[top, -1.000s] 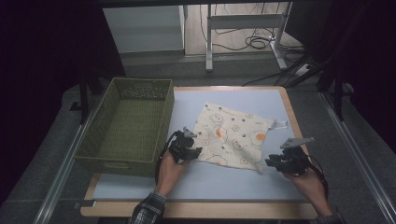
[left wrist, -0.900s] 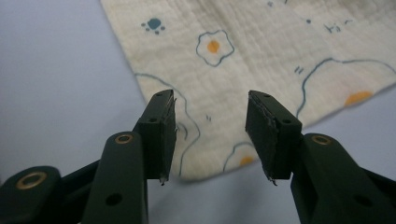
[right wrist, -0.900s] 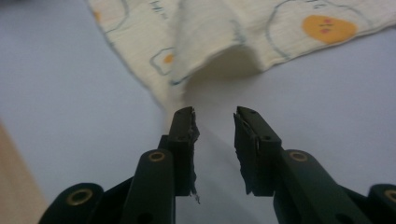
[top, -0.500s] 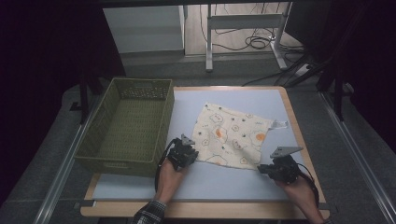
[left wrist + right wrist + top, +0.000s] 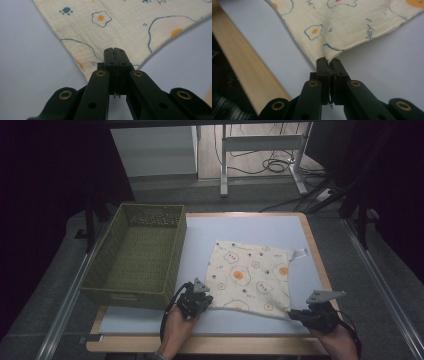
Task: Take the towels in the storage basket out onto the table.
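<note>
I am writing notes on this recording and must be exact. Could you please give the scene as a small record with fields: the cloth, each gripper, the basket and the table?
cloth: cream cloth printed with fried eggs, spread on the table, its two near corners pinched
left gripper: left gripper shut on the cloth's near left corner
right gripper: right gripper shut on the cloth's near right corner
basket: green basket, nothing seen inside, left of the cloth
table: pale blue table with a wooden edge
</note>
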{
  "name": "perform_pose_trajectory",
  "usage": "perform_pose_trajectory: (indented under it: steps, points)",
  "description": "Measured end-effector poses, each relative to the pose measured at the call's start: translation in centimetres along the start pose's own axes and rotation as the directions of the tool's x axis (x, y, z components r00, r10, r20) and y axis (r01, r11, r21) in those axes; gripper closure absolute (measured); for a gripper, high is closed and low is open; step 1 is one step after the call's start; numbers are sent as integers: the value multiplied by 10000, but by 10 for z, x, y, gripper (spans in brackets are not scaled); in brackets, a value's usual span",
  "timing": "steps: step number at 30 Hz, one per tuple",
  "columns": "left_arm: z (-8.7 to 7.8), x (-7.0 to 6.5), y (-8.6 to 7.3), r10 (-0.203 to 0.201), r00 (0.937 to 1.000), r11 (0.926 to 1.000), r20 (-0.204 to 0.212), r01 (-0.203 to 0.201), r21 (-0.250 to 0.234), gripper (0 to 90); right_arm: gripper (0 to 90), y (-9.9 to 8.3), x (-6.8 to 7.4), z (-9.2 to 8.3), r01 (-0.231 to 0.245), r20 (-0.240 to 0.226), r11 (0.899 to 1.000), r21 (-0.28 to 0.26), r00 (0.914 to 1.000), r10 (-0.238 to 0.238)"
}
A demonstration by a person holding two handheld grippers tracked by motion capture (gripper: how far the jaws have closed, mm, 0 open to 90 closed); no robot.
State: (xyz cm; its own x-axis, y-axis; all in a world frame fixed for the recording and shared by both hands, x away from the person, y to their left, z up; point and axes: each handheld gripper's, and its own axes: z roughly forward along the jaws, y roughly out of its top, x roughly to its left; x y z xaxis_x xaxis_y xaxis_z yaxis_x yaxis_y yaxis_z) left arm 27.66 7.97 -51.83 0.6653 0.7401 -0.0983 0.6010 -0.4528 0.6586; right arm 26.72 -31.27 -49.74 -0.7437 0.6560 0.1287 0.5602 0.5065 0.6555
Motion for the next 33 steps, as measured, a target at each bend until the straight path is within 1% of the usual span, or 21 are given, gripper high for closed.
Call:
perform_pose_trajectory:
  steps: [1, 2, 3, 5, 7, 9, 11, 12, 14, 15, 16, 17, 18, 21, 23, 24, 25, 27, 29, 31, 33]
  points:
    - [-2, -2, -3, -11, 10000, 10000, 41, 11, 48, 890, 852, -4, 2, -1, -60, -114, 9999, 92, 9999, 61]
    - [-4, -2, -5, -15, 10000, 10000, 24, 15, 22, 839, 828, -7, 3, -2, -42, -184, 9999, 126, 9998, 44]
    - [-6, -2, -6, -62, 10000, 9999, -28, 62, -108, 758, 787, -10, 3, -4, -5, -160, 9999, 119, 9999, 7]
    - [-7, 2, -2, -133, 9999, 9996, 46, 134, -239, 721, 735, -10, 1, -10, 34, 175, 10000, -27, 9998, -33]
    - [-4, 5, 5, -164, 9999, 9992, 12, 165, -370, 673, 691, -7, -6, -15, -86, 449, 9995, -294, 9989, 99]
    - [2, 7, 15, -125, 9999, 9993, 67, 127, -358, 616, 669, -2, -15, -15, -128, 701, 9990, -427, 9974, 158]
    - [10, 11, 23, 45, 9998, 9996, -189, -50, -277, 598, 662, 3, -24, -11, -157, 1027, 9987, -482, 9945, 205]
    - [13, 14, 27, 60, 9997, 9997, -236, -66, -255, 579, 662, 5, -29, -9, -267, 1123, 9982, -532, 9931, 326]
    - [19, 21, 36, -2, 9997, 9993, -231, -7, -361, 556, 662, 12, -39, -3, -401, 1231, 9975, -581, 9913, 470]
    - [23, 25, 41, -11, 9999, 9991, -136, 6, -423, 546, 662, 15, -43, 0, -418, 1388, 9974, -589, 9891, 496]
    - [26, 27, 46, 17, 9998, 9988, -188, -26, -485, 532, 662, 19, -47, 3, -403, 1435, 9973, -621, 9884, 489]
    - [29, 30, 51, 87, 9995, 9989, -294, -100, -460, 526, 663, 22, -51, 6, -467, 1443, 9967, -659, 9880, 559]
    - [32, 33, 56, 123, 9995, 9988, -301, -137, -476, 521, 663, 26, -55, 9, -542, 1436, 9962, -684, 9876, 636]
    - [39, 41, 72, 268, 9984, 9980, -490, -296, -562, 512, 664, 38, -66, 18, -470, 1706, 9966, -670, 9836, 578]
    - [46, 49, 83, 138, 9987, 9976, -482, -170, -678, 513, 673, 46, -74, 22, -569, 1776, 9957, -733, 9817, 692]
    - [49, 52, 87, 122, 9986, 9977, -507, -156, -659, 516, 678, 51, -79, 25, -605, 1774, 9952, -774, 9814, 735]
    - [52, 55, 91, 186, 9981, 9979, -595, -223, -610, 522, 684, 53, -82, 26, -600, 1808, 9951, -784, 9808, 734]
    - [59, 62, 99, 316, 9954, 9978, -901, -366, -547, 532, 695, 61, -89, 30, -569, 1866, 9948, -848, 9798, 720]
    - [66, 69, 107, 365, 9936, 9977, -1073, -424, -531, 548, 713, 69, -97, 33, -542, 1890, 9941, -936, 9794, 712]
    - [71, 76, 114, 354, 9929, 9978, -1132, -416, -522, 562, 729, 76, -105, 37, -579, 1930, 9942, -905, 9784, 745]
    - [76, 83, 122, 361, 9904, 9975, -1338, -439, -557, 579, 747, 83, -114, 42, -625, 2020, 9939, -914, 9761, 799]
